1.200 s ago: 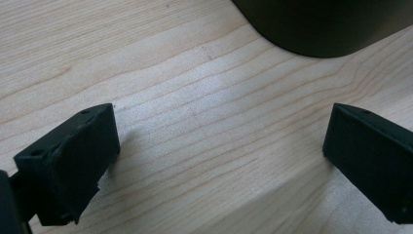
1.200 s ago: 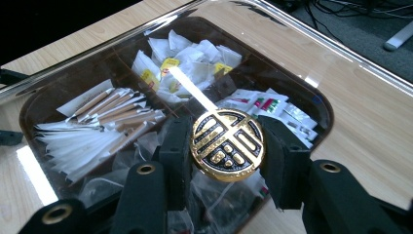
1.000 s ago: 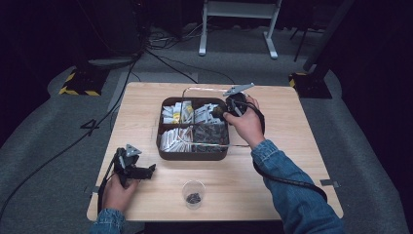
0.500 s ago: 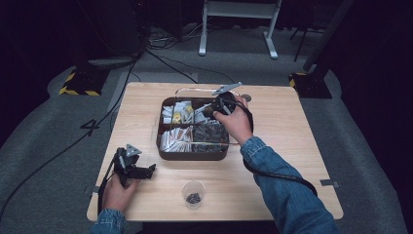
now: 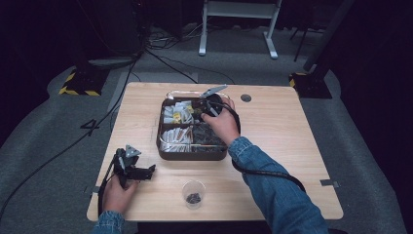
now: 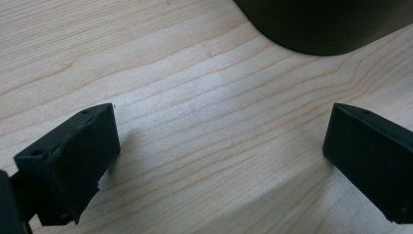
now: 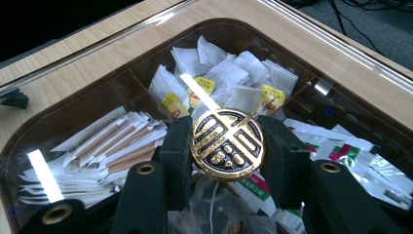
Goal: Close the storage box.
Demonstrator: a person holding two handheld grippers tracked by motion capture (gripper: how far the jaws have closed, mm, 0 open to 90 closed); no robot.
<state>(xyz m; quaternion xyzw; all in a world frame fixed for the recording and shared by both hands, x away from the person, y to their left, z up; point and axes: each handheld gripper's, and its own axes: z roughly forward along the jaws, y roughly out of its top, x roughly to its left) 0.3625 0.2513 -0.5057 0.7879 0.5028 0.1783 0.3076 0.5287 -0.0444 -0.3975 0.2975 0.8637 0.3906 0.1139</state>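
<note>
A dark compartment tray stands mid-table, holding white tea bags with yellow tags, paper stick packets and coloured sachets. A clear lid lies over it, with a round gold knob at its centre. My right gripper is over the tray's far half, its jaws pressed against both sides of the knob. My left gripper rests on the wood at the front left, jaws wide apart with bare table between them. A rounded corner of the tray is just ahead of it.
A small clear cup with dark bits in it stands near the table's front edge, between my two arms. A round cable hole sits in the table behind the tray. Bare wood lies to the tray's right.
My right hand has moved left and a little down over the tray, carrying the lid by its knob. The left gripper has stayed where it was.
</note>
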